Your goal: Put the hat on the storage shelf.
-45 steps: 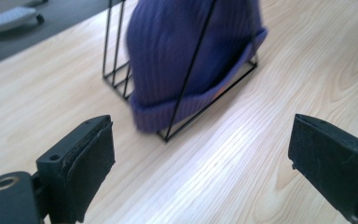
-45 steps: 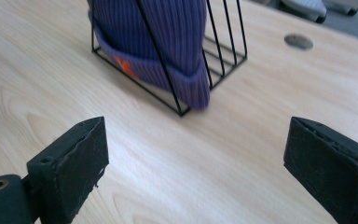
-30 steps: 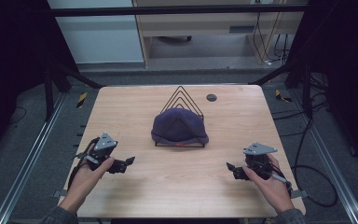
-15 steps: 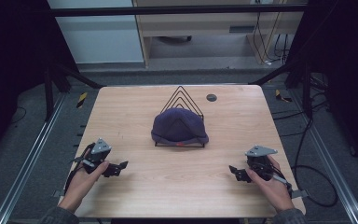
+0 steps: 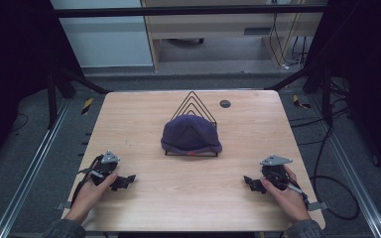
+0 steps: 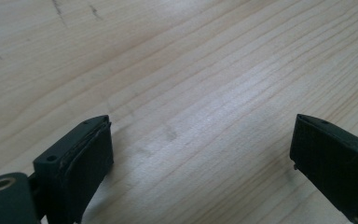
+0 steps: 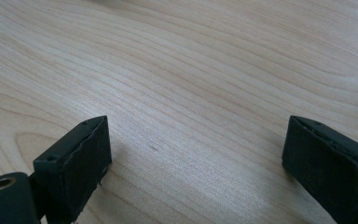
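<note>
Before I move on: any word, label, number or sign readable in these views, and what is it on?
None readable.
A small red tag at the front edge of the purple cap: too small to read.
Yellow-and-black hazard tape on the floor: stripes, no words.

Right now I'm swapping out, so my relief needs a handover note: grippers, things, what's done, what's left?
Left hand-held gripper: open, empty, low over the table at its near left.
Right hand-held gripper: open, empty, near right.
Cap: draped over the wire rack at mid-table, touched by neither.
Done: nothing visible.
Left: probably reaching in for the cap.
</note>
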